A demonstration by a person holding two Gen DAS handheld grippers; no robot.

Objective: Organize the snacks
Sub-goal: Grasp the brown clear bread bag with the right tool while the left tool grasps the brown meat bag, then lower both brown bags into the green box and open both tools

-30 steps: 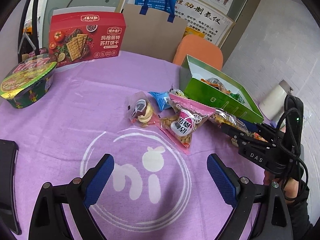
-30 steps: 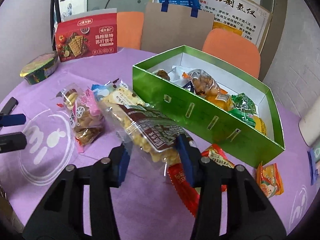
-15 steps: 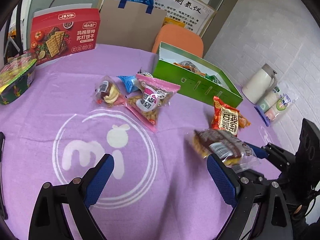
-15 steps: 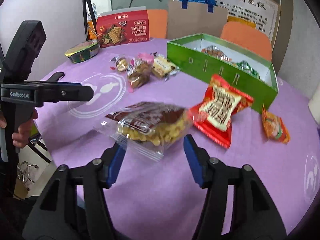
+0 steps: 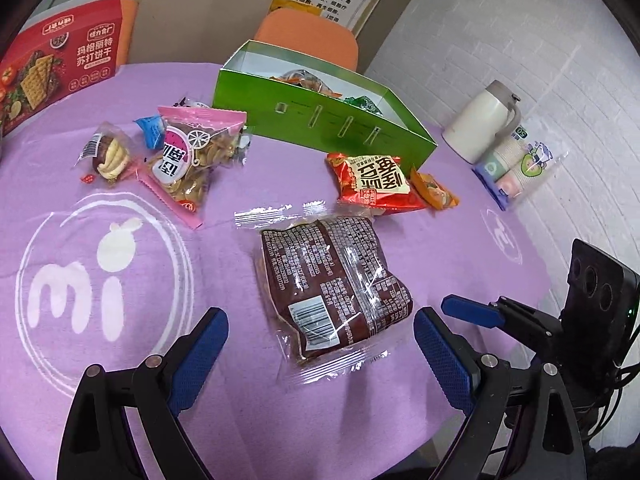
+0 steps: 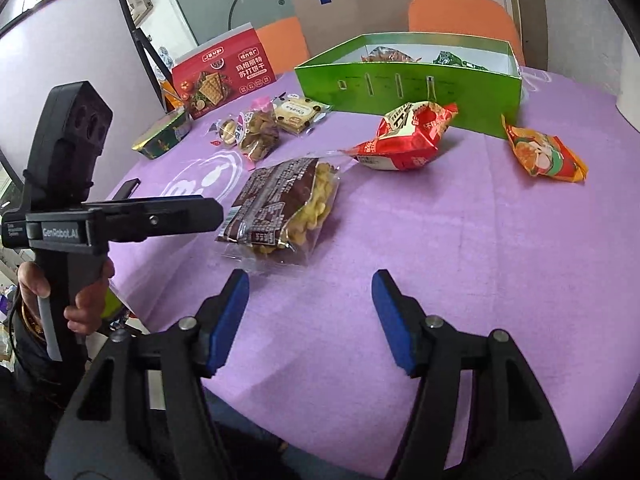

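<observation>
A brown snack bag [image 5: 332, 284] with clear edges lies flat on the purple tablecloth [image 5: 120, 360], free of both grippers. My left gripper [image 5: 318, 340] hovers open just short of it, blue pads wide on either side. My right gripper [image 6: 310, 284] is open and empty, its tips a little back from the bag [image 6: 280, 204]. The green open box [image 5: 320, 120] stands behind with several packets inside. In front of the box lie a red bag [image 5: 372, 180] and a small orange packet [image 5: 434, 192].
A pink bag [image 5: 192, 156], a cream pastry [image 5: 108, 152] and a blue packet [image 5: 150, 132] lie at the left. A red cracker box [image 5: 60, 60] stands behind them. A thermos [image 5: 484, 120] and paper cups [image 5: 516, 164] stand at the right. The table edge is close below both grippers.
The right gripper carried the brown bag away from the green box, laid it on the cloth, let go and drew back. The left gripper swung right, up to the bag.
</observation>
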